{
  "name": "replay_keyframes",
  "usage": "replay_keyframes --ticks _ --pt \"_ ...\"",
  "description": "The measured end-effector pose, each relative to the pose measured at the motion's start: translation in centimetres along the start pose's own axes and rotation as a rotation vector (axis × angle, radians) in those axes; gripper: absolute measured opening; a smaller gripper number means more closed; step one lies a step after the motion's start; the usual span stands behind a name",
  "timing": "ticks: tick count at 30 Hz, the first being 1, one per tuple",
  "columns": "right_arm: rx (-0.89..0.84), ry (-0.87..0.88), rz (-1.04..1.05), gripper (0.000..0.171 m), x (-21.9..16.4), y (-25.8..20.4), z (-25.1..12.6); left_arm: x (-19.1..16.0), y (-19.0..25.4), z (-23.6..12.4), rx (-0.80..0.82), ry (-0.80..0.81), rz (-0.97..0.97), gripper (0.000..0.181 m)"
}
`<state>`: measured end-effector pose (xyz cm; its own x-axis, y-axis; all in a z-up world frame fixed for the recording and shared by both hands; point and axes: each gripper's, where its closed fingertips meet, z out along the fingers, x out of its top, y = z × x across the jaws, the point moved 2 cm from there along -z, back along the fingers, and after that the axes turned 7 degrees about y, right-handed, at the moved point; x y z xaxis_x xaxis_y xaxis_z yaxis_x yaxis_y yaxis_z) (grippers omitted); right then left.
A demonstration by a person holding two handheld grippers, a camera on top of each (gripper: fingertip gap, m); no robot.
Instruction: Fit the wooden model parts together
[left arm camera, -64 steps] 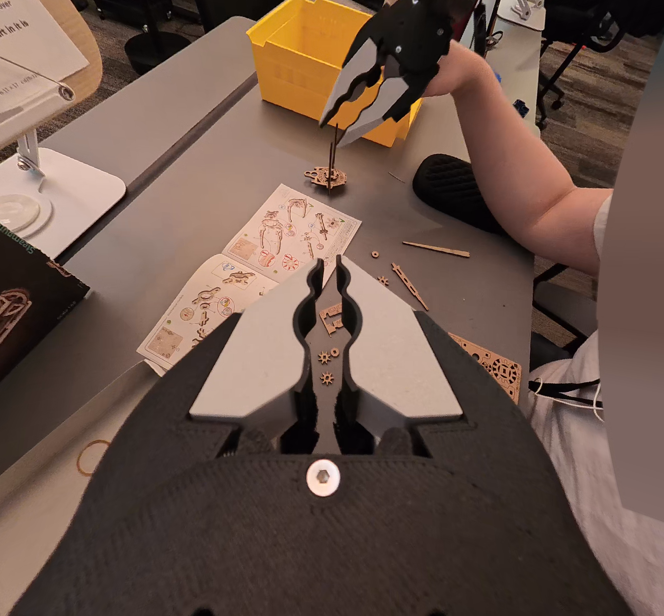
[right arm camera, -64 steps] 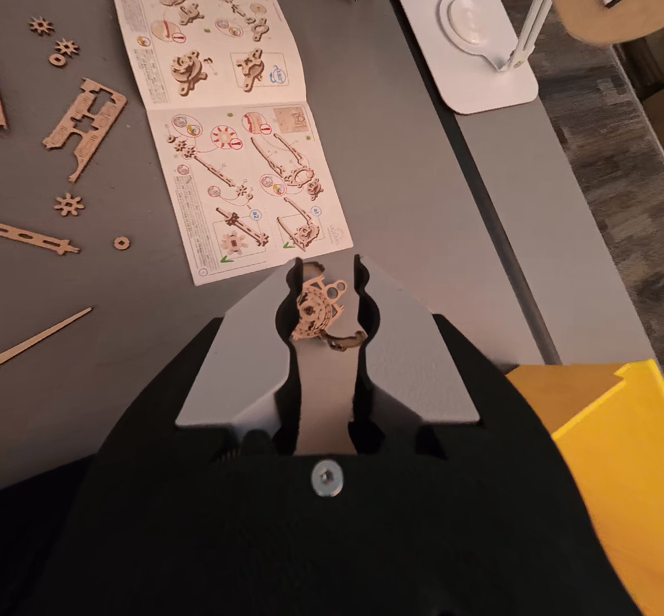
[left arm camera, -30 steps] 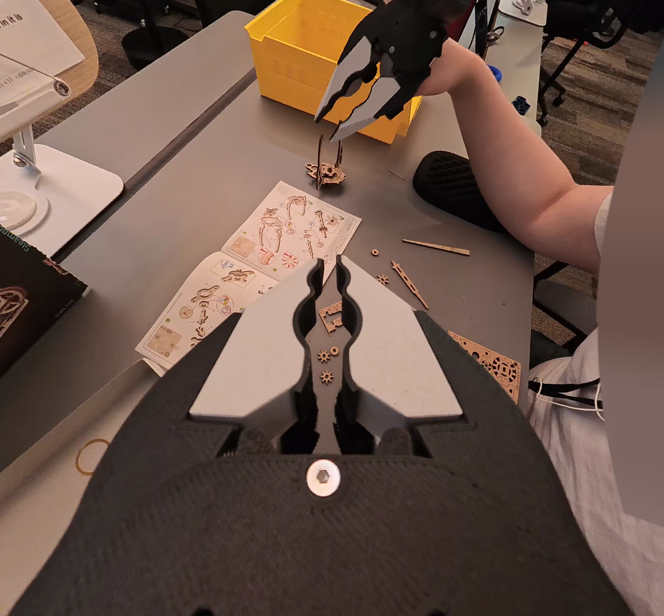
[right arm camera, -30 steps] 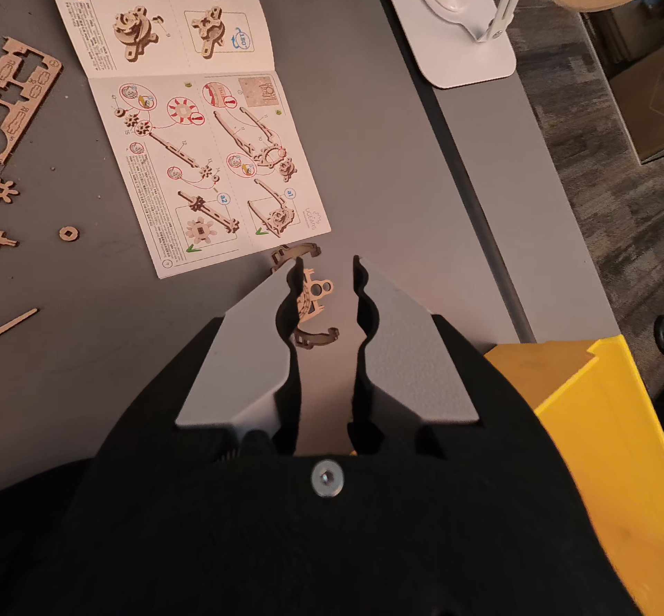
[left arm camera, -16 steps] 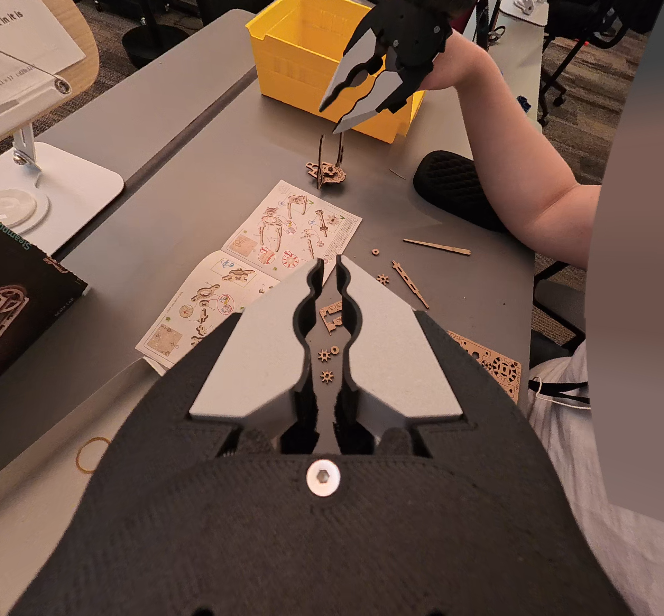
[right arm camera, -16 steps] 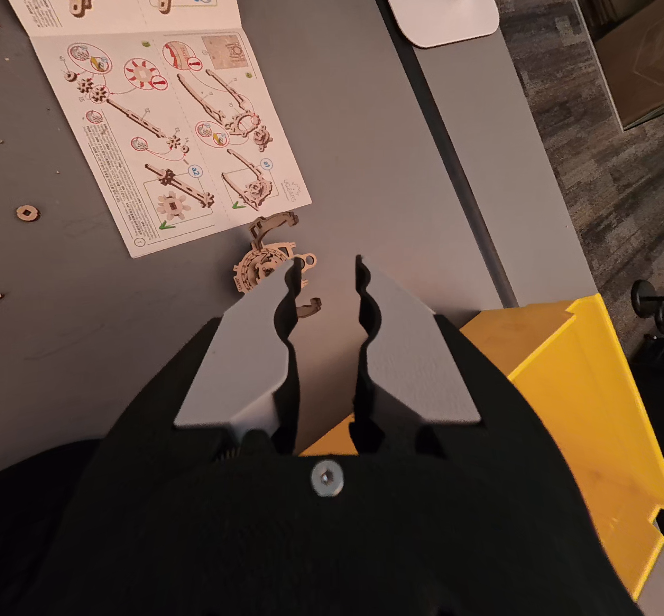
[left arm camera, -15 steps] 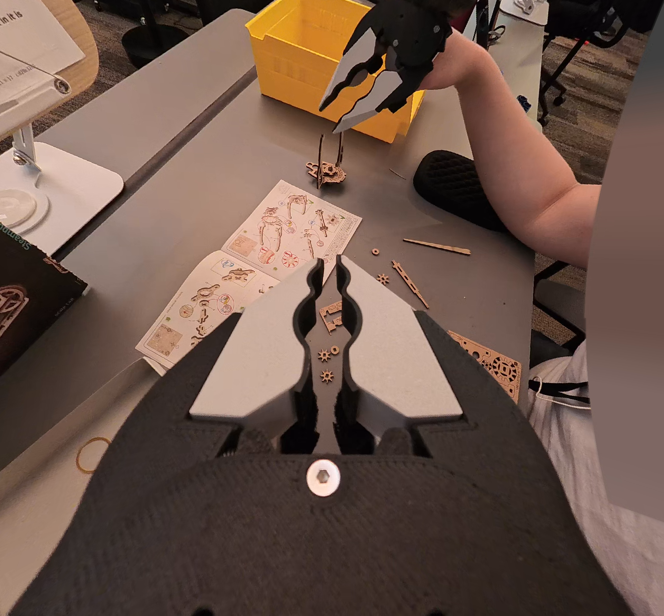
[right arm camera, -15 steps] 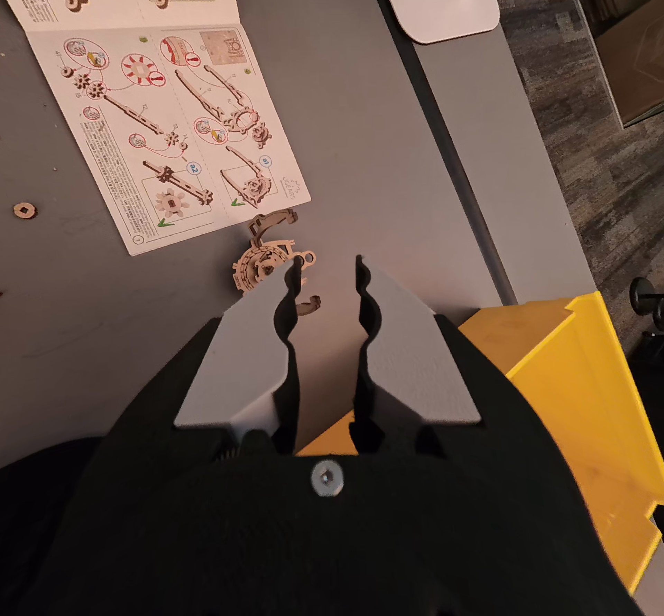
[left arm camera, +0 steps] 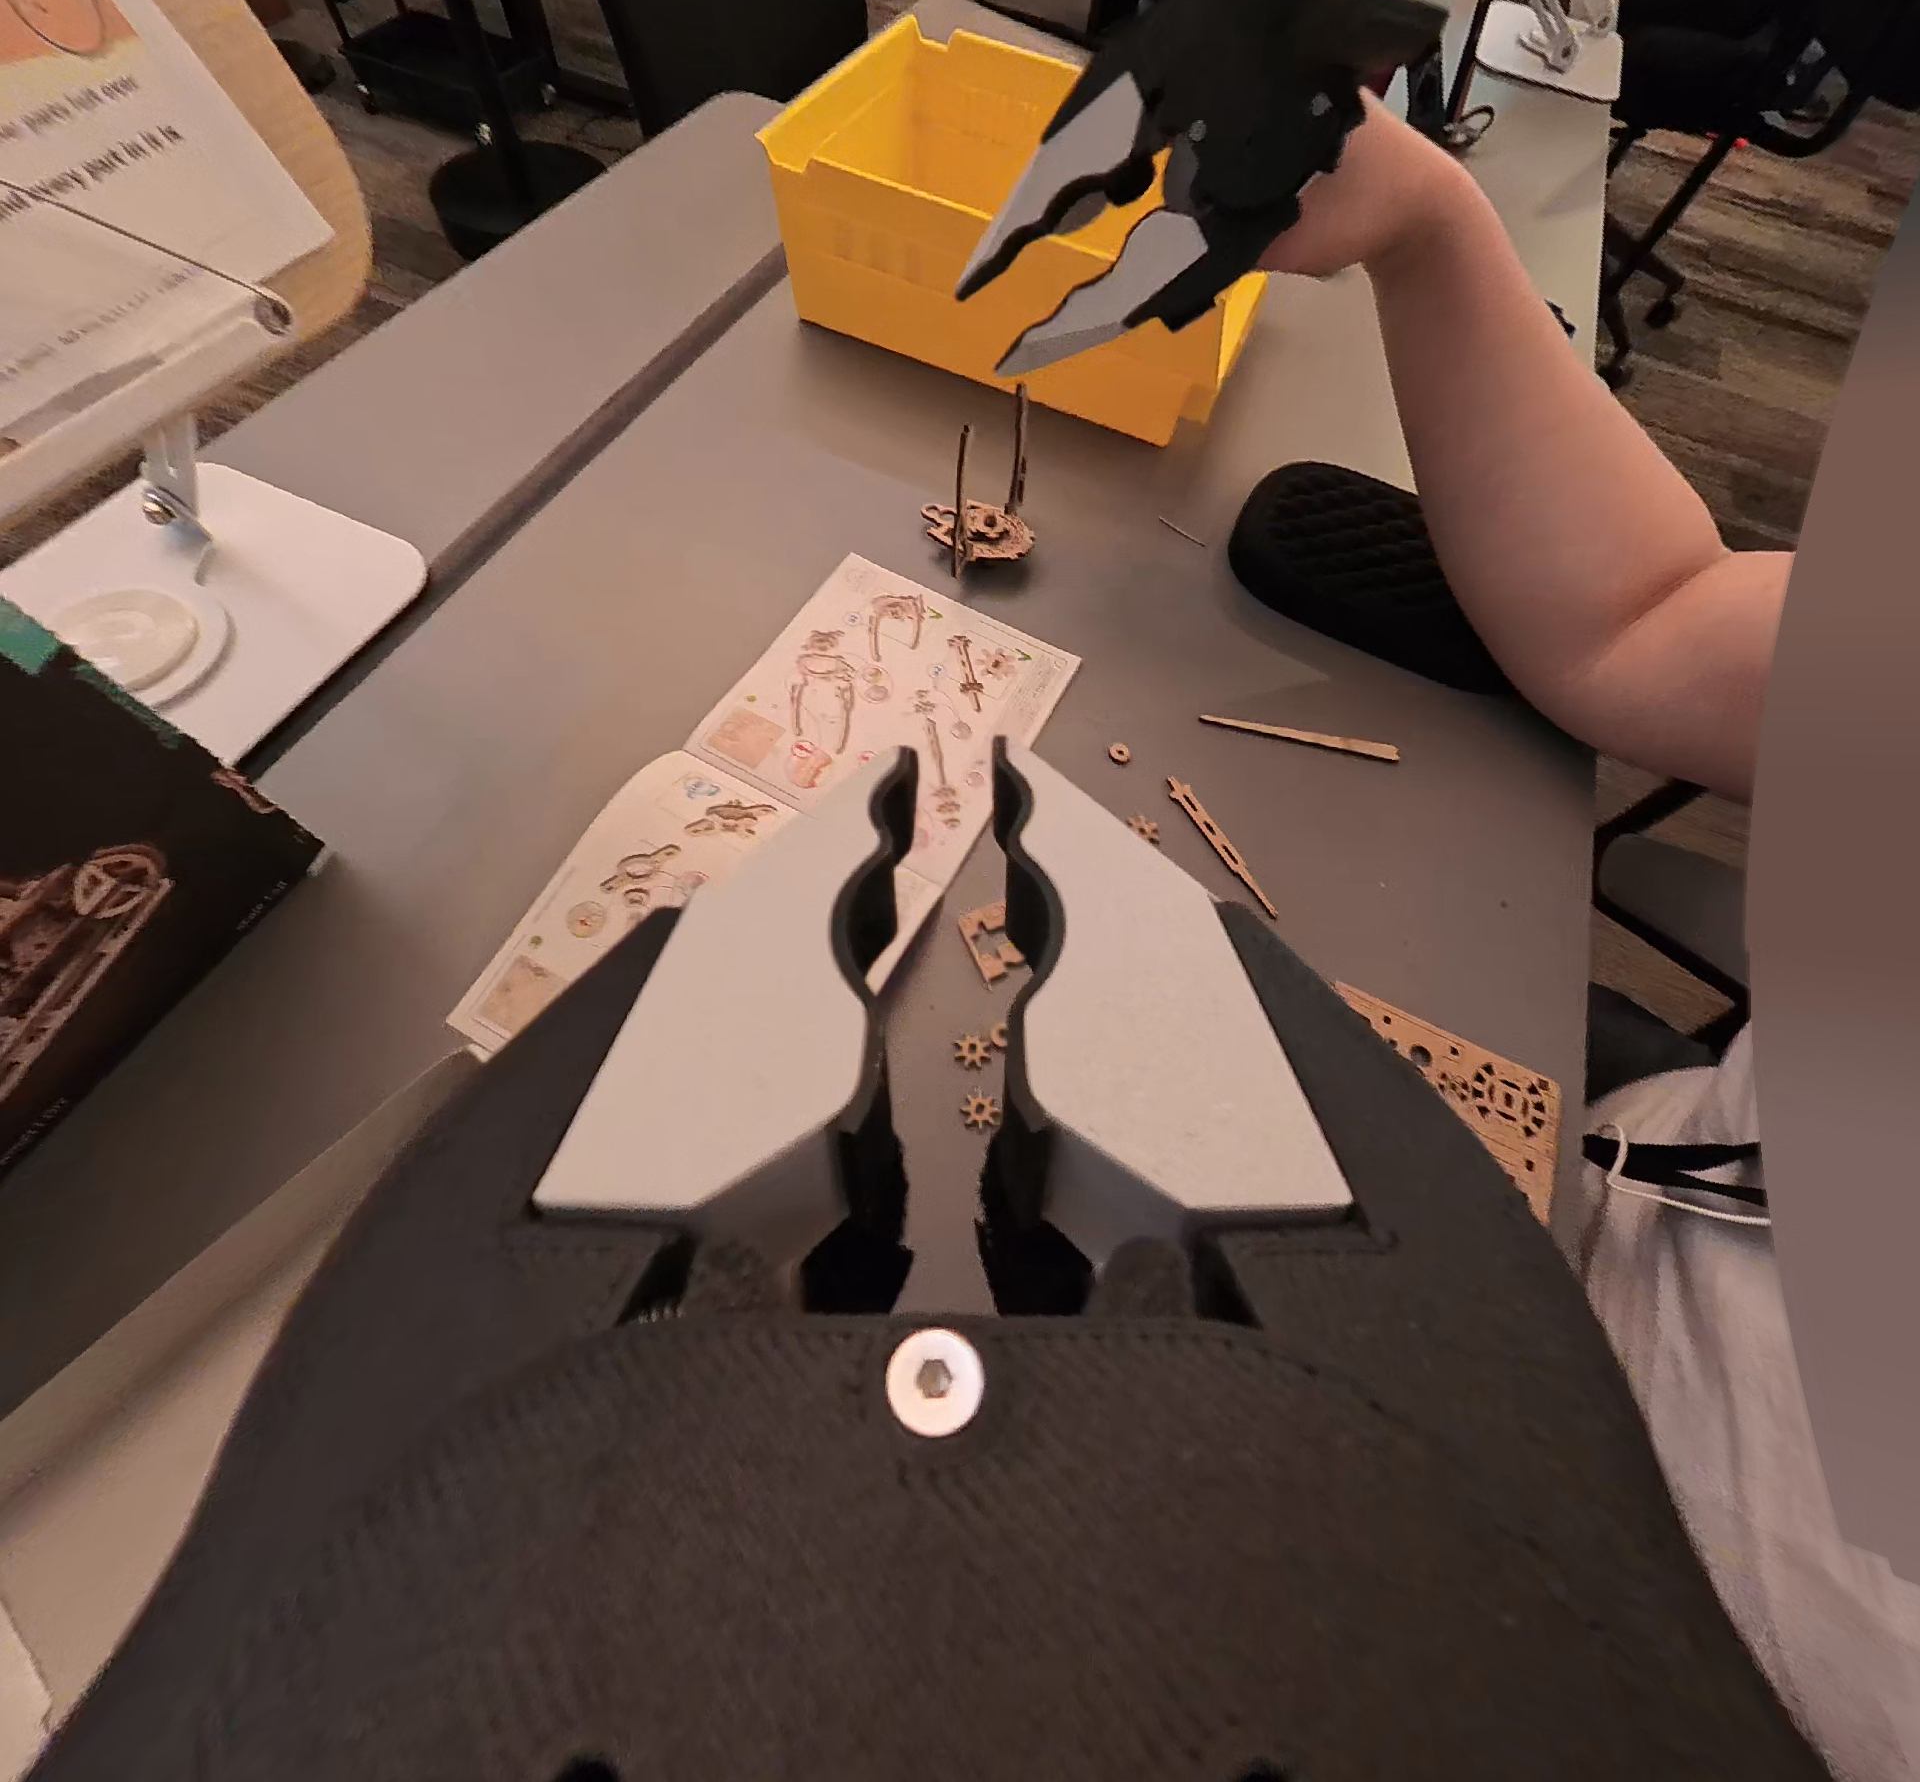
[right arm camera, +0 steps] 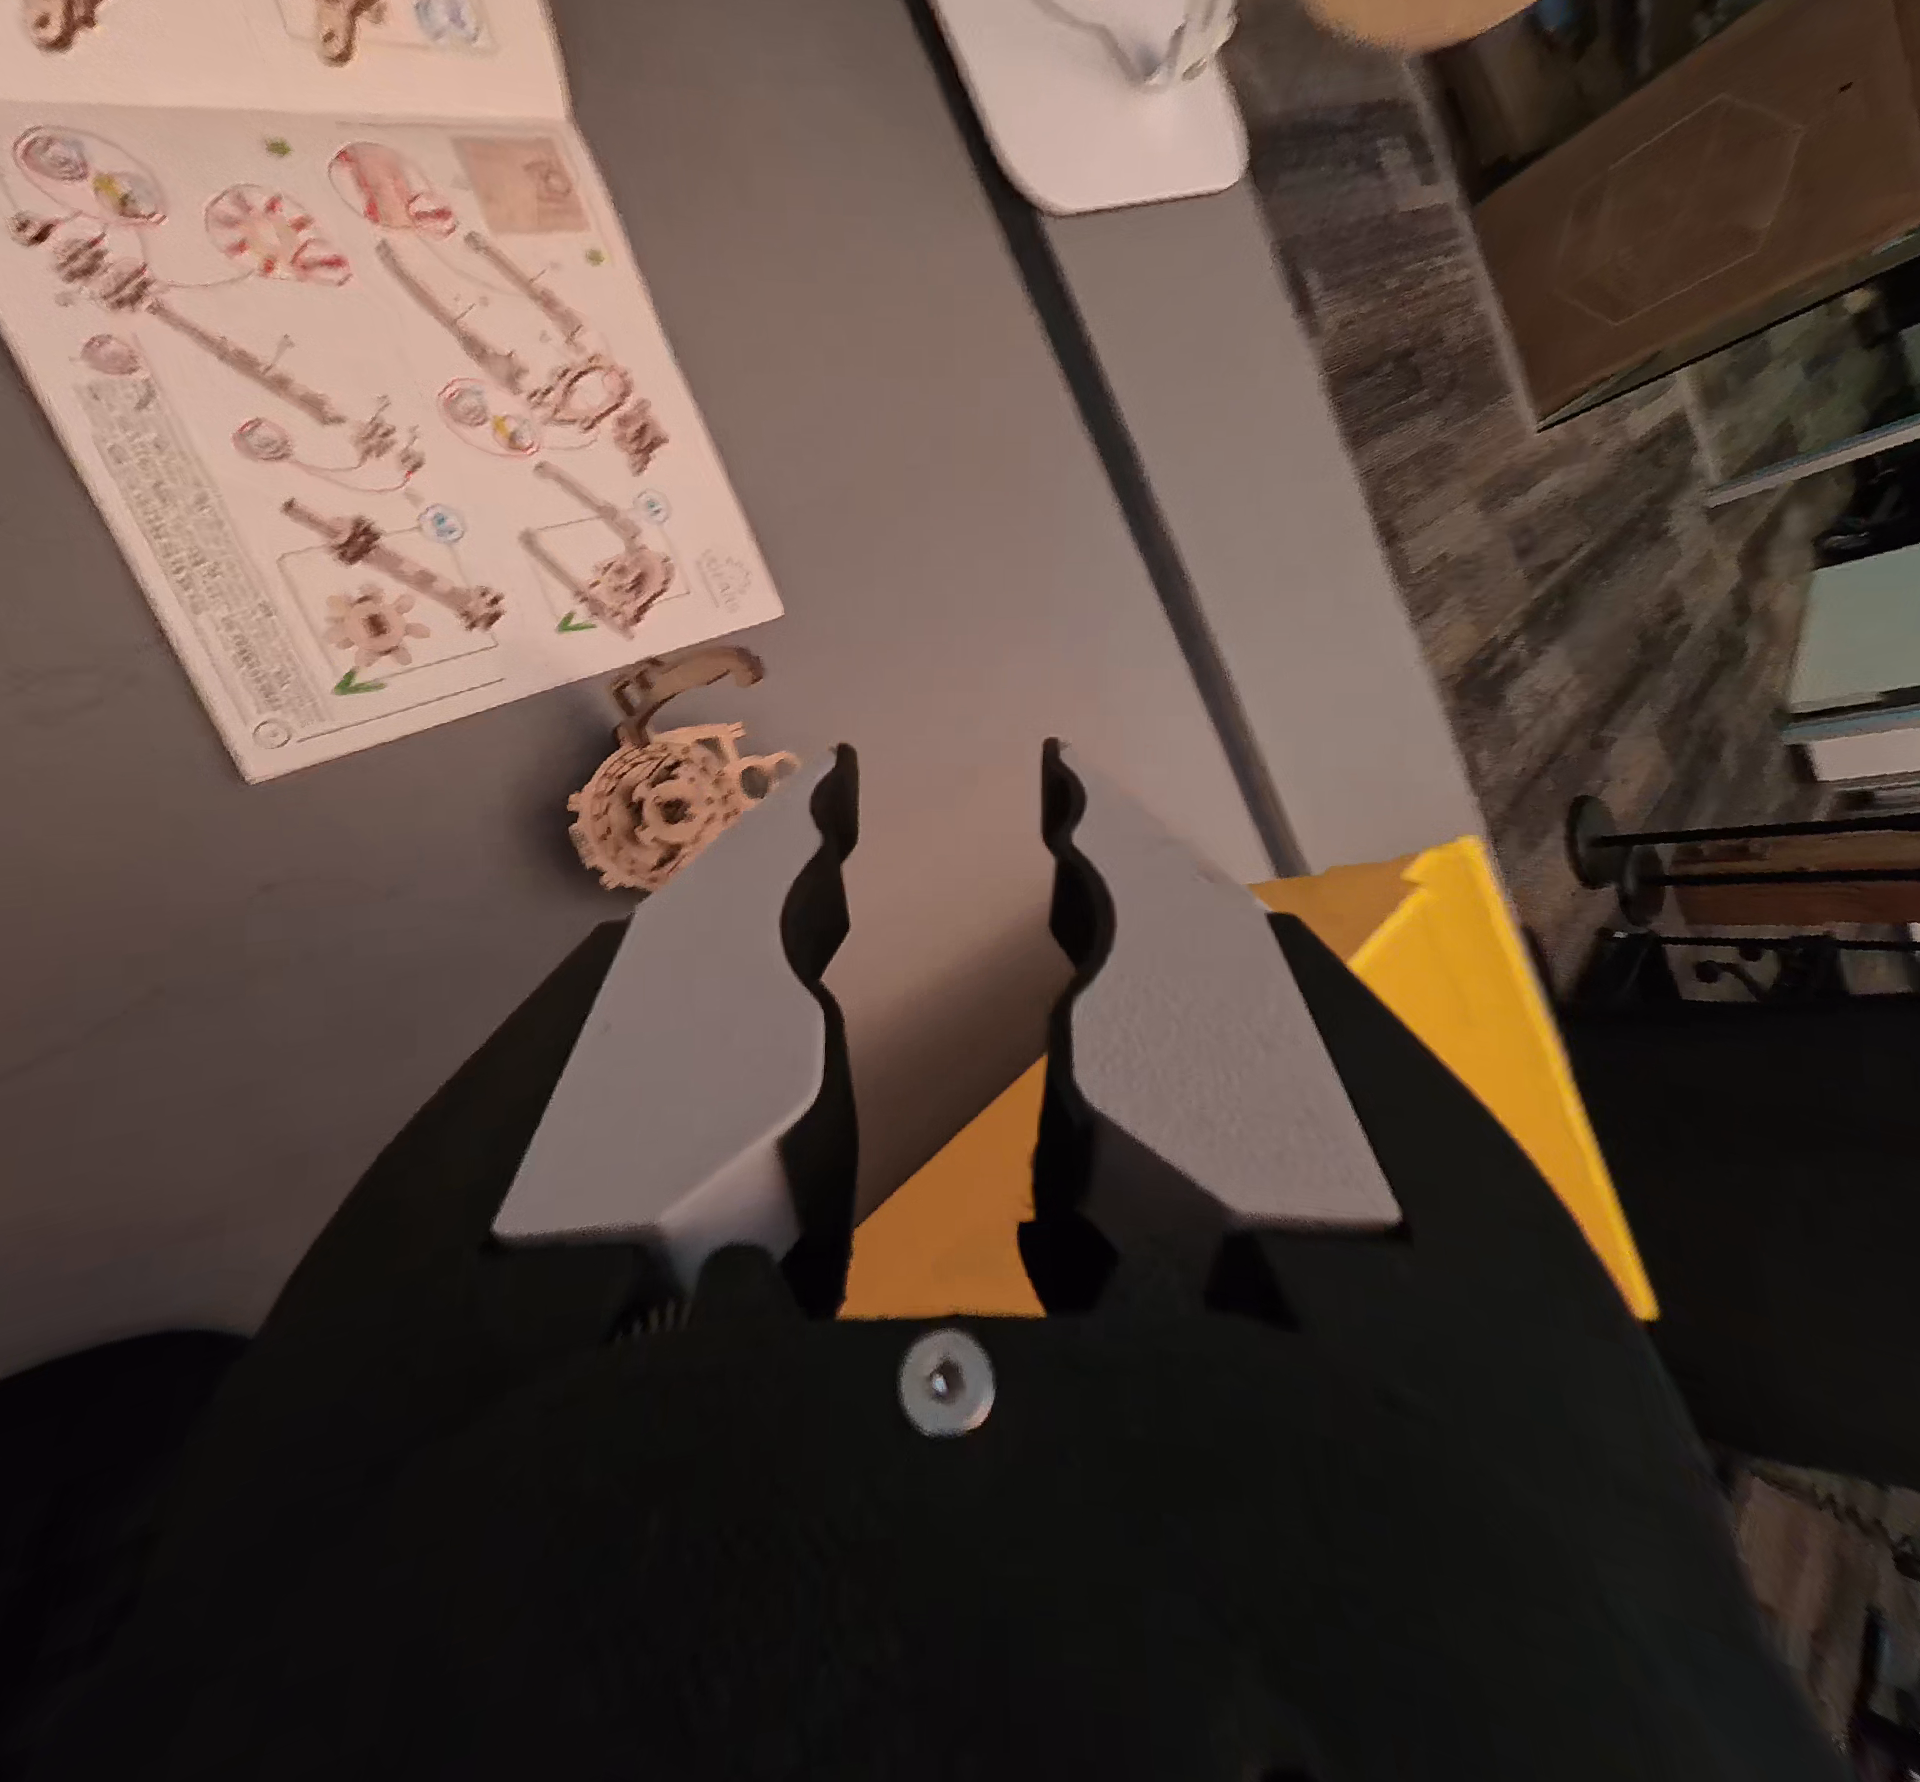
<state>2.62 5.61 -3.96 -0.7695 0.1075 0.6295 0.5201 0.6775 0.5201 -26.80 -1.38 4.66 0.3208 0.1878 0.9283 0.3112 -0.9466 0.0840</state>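
Observation:
A part-built wooden assembly (left arm camera: 982, 527) with two upright arms stands on the grey table beyond the instruction sheet (left arm camera: 831, 714). It also shows in the right wrist view (right arm camera: 665, 807), blurred. My right gripper (left arm camera: 982, 332) is open and empty, raised above the assembly and apart from it, in front of the yellow bin; in its own view (right arm camera: 948, 753) the assembly lies left of its fingertips. My left gripper (left arm camera: 954, 766) is open and empty, low over the sheet's near edge. Loose gears (left arm camera: 971, 1052), a flat notched piece (left arm camera: 992, 943) and a toothed strip (left arm camera: 1221, 844) lie under and beside it.
A yellow bin (left arm camera: 935, 205) stands at the far side, also in the right wrist view (right arm camera: 1455, 1005). A thin stick (left arm camera: 1299, 737), a punched parts sheet (left arm camera: 1455, 1088), a black wrist rest (left arm camera: 1351, 569), a dark box (left arm camera: 104, 901) and a white stand base (left arm camera: 260, 569) ring the work area.
My right gripper has lifted and drawn back from the wooden assembly toward the yellow bin, still open. My left gripper has stayed in place and its jaws have widened slightly.

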Motion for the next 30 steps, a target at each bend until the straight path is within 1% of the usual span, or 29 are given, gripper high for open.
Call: replay_keyframes --ticks 1,4,5,8,10,11,14,16,18,22,26,28,30 --pt "-0.048 0.025 -0.005 0.037 0.6 0.7 -0.4 0.3 -0.2 -0.1 0.014 0.017 0.005 0.015" --pt "-0.209 0.142 -0.024 0.043 3.0 3.0 -2.2 1.4 -1.1 -0.6 0.073 0.091 0.019 0.028" --pt "-0.285 0.195 -0.032 0.050 4.0 3.9 -3.2 1.8 -1.5 -0.9 0.102 0.123 0.027 0.033" --pt "-0.522 0.376 -0.023 0.066 6.8 6.7 -7.2 3.5 -2.9 -2.1 0.208 0.235 0.064 0.052" --pt "-0.666 0.500 0.015 0.076 8.2 8.0 -10.5 4.5 -3.9 -3.2 0.297 0.306 0.090 0.061" --pt "-0.728 0.569 0.041 0.084 8.7 8.5 -12.1 5.0 -4.4 -3.9 0.342 0.345 0.100 0.068" --pt "-0.889 0.744 0.105 0.112 9.8 9.3 -16.4 6.6 -5.5 -6.3 0.457 0.489 0.137 0.078" --pt "-0.965 0.797 0.117 0.129 10.2 9.4 -18.2 7.6 -6.1 -7.9 0.527 0.589 0.154 0.087" --pt "-0.982 0.819 0.126 0.139 10.6 9.2 -19.1 8.3 -6.5 -9.2 0.586 0.653 0.169 0.094" --pt "-1.017 0.906 0.123 0.147 11.6 8.4 -20.9 9.0 -6.5 -10.6 0.677 0.698 0.237 0.108" --pt "-1.068 0.937 0.087 0.147 12.0 7.9 -22.2 9.4 -5.4 -10.2 0.647 0.708 0.284 0.124" --pt "-1.089 0.960 0.059 0.139 12.1 7.6 -22.7 9.5 -4.8 -9.8 0.620 0.706 0.307 0.131" --pt "-1.118 0.993 0.028 0.128 12.2 7.2 -23.4 9.6 -4.4 -9.6 0.604 0.704 0.322 0.133"
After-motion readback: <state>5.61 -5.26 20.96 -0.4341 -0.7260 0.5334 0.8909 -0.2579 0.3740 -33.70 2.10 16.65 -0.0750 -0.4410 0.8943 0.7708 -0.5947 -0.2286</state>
